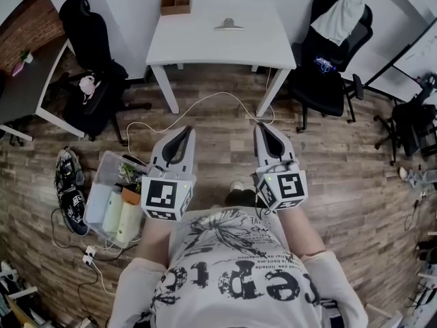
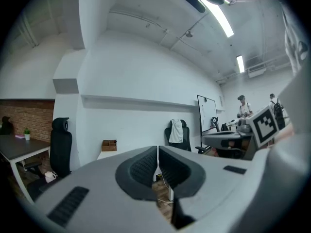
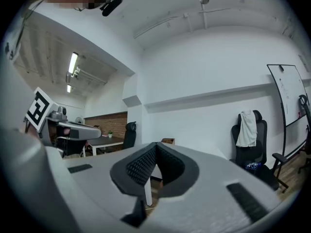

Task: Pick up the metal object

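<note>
Plainly, left claw [image 1: 184, 131] and right claw [image 1: 262, 126] are closed (both empty).

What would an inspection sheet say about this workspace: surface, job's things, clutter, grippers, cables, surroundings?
Surface: white table, mostly bare.
Job's things: metal object lies on the table, untouched.
Clutter: wooden box at the table's far edge; clear bin and shoes on the floor.
Grippers: left gripper and right gripper both shut, empty, held short of the table.
Cables: white cable on the wood floor near the table legs.
Surroundings: black chairs on both sides; brick wall at left.
</note>
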The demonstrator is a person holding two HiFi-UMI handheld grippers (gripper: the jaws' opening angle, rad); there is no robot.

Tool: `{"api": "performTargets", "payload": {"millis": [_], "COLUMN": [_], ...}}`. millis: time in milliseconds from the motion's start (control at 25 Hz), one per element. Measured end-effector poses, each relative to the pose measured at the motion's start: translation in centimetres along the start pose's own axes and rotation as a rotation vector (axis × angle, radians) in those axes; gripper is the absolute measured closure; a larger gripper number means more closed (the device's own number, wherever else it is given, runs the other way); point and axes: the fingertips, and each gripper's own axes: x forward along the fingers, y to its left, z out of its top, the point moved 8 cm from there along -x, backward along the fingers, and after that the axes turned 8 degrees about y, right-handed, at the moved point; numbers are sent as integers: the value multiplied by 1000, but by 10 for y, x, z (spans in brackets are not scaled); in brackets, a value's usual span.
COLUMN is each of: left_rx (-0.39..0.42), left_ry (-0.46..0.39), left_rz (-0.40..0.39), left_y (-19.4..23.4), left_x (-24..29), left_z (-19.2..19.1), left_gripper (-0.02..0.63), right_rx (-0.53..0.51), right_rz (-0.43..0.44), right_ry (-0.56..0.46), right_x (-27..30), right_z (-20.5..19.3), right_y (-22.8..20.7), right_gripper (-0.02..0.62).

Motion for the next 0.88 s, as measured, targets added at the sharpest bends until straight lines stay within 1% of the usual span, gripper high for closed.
{"api": "performTargets", "payload": {"millis": [240, 480, 680, 880], "left_rx": [-20, -32, -27, -25], "left_ry": [34, 41, 43, 32], "left_rz": [20, 63, 103, 140], "left_y": [12, 35, 58, 78], "left_x": [10, 53, 115, 199], "left_z": [-12, -13, -1, 25], "left_gripper": [594, 594, 594, 594], "right_rx": [36, 44, 58, 44], "right_rz": [5, 34, 61, 84], "right_ry": [36, 48, 41, 39], "right_x": [22, 74, 138, 214], "right_z": [-10, -16, -10, 8], "right_y": [-6, -34, -77, -140], "right_gripper": [603, 603, 603, 603]}}
